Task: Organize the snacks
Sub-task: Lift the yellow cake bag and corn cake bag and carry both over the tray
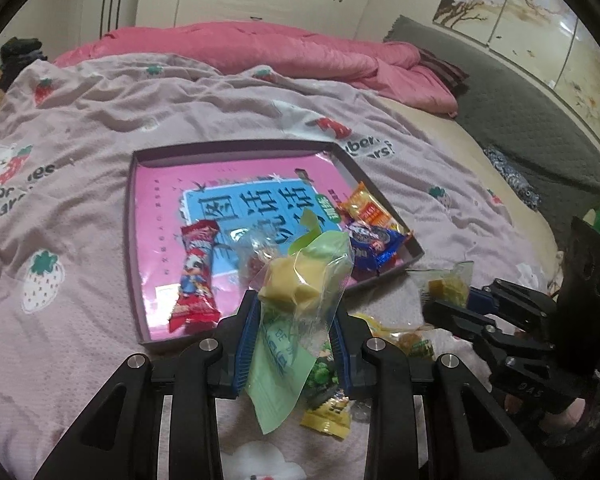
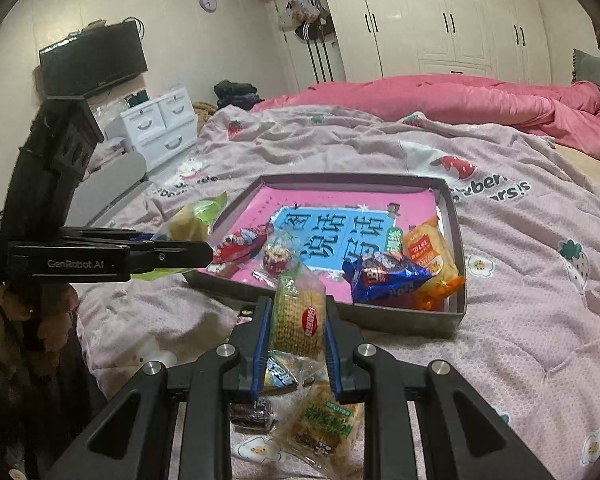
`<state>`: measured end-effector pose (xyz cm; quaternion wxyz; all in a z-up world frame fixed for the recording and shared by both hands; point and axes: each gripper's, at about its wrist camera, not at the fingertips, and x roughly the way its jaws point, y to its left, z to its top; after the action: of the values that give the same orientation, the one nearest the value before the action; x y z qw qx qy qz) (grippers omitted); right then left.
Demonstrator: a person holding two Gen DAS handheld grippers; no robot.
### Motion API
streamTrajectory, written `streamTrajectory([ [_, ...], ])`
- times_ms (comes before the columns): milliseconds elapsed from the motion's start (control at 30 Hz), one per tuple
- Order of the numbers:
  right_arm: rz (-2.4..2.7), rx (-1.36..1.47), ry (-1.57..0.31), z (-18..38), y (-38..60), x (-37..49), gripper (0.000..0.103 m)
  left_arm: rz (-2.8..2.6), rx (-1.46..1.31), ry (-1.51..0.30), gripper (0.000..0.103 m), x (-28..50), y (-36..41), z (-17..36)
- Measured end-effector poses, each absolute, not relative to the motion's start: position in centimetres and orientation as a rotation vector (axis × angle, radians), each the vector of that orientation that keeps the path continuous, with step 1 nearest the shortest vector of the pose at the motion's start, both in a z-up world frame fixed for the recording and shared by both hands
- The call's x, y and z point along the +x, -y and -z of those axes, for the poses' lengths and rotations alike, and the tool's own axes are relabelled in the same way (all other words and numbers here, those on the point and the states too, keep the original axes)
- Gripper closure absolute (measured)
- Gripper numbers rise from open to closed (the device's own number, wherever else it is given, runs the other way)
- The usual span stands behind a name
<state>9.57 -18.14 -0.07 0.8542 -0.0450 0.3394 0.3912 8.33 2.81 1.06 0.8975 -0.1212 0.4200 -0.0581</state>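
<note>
Left claw (image 1: 296,316) grips a clear-and-green packet of yellow cake (image 1: 300,284); right claw (image 2: 298,320) grips a clear packet of waffle biscuit (image 2: 298,316), both raised near the shallow grey cardboard tray (image 2: 456,216) on the bed (image 2: 520,320)

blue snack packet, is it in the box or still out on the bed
In the box. The blue snack packet lies inside the grey box, in its near right corner, against the orange packet, within the box walls.

Pale pink strawberry-print bedspread (image 1: 100,128), grey tray (image 2: 456,216) with pink-and-blue lining, green-and-clear snack wrapper (image 1: 300,304).
</note>
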Motion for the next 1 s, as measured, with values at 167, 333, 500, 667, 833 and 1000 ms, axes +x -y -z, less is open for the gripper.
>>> streamTrajectory([
  [167, -0.83, -0.074, -0.693, -0.4, 18.3, 9.6, 0.079, 0.099, -0.26, -0.85, 0.069, 8.2, -3.7, -1.6],
  [333, -0.826, -0.056, -0.672, -0.8, 18.5, 9.8, 0.079, 0.063, -0.26, -0.826, 0.069, 8.3, -4.6, -2.0],
  [500, -0.822, -0.033, -0.645, -1.3, 18.7, 10.2, 0.079, 0.038, -0.262, -0.814, 0.069, 8.9, -5.3, -2.1],
  [667, -0.818, -0.019, -0.632, -1.6, 18.7, 10.9, 0.079, 0.018, -0.276, -0.806, 0.069, 9.6, -5.9, -1.8],
  [833, -0.815, -0.001, -0.629, -1.7, 18.7, 11.6, 0.078, -0.011, -0.279, -0.803, 0.069, 10.5, -6.3, -1.2],
  [1000, -0.805, 0.009, -0.618, -1.8, 18.7, 12.3, 0.079, -0.031, -0.285, -0.809, 0.069, 11.1, -6.5, -0.4],
])
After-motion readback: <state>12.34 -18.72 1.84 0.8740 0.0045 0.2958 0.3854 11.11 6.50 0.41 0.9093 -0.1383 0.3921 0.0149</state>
